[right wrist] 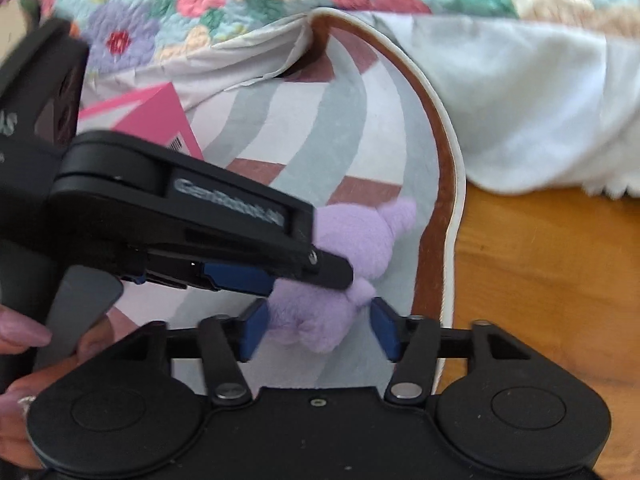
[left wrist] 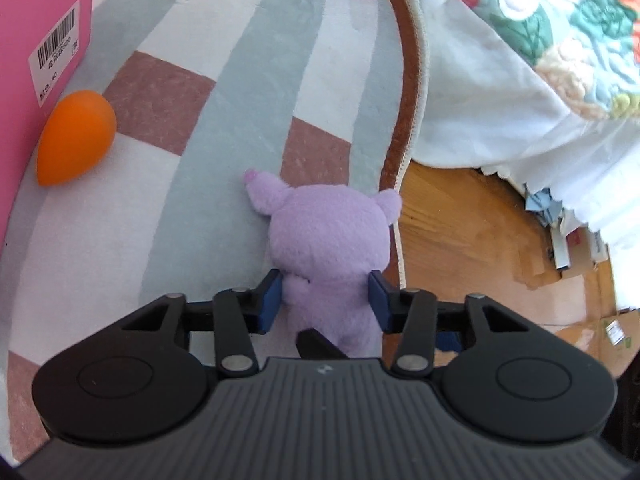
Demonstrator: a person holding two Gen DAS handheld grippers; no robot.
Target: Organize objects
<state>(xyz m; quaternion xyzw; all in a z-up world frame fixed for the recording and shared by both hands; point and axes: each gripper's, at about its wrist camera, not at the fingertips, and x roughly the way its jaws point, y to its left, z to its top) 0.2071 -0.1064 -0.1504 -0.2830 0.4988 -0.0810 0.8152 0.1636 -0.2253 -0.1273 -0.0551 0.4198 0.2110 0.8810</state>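
Observation:
A purple plush toy (left wrist: 328, 240) lies on the striped rug (left wrist: 240, 80). My left gripper (left wrist: 326, 300) is shut on its body, the blue pads pressing both sides. In the right wrist view the plush (right wrist: 360, 236) sits under the left gripper's black body (right wrist: 192, 216), and my right gripper (right wrist: 320, 330) has its blue pads around the plush's lower end, touching the left side with a small gap on the right. An orange egg-shaped toy (left wrist: 78, 136) rests on the rug against a pink box (left wrist: 36, 40).
The rug's brown and white edge (left wrist: 408, 80) curves beside wooden floor (left wrist: 460, 240). A floral quilt with white skirt (left wrist: 520, 80) hangs at the right. Cardboard and papers (left wrist: 580, 248) lie under it. The pink box also shows in the right wrist view (right wrist: 152, 120).

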